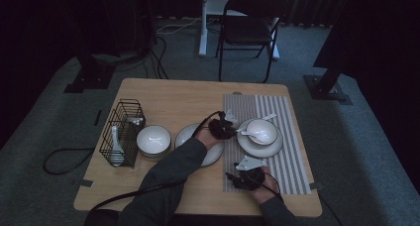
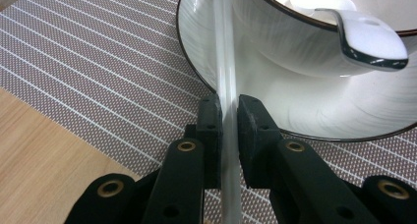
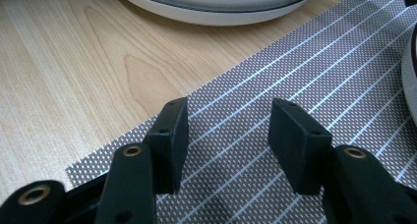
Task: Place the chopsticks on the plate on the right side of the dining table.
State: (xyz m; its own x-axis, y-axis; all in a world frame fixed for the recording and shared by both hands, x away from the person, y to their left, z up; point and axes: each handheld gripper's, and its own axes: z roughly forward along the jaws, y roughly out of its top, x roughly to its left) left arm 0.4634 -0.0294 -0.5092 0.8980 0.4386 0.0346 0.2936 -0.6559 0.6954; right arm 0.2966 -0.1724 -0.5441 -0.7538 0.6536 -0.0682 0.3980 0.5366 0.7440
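spoon handle – pinched between left gripper fingers – beside the bowl.

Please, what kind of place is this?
Probably a lab or studio set up for recording a table-setting exercise, not a home: a small wooden table on grey carpet, dark curtains around, a folding chair, and cables on the floor.

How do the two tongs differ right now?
The left tongs are shut on a spoon handle, beside the plate and bowl. The right tongs stand open, holding nothing, low over the striped placemat. Both are black, two-jawed and hand-held.
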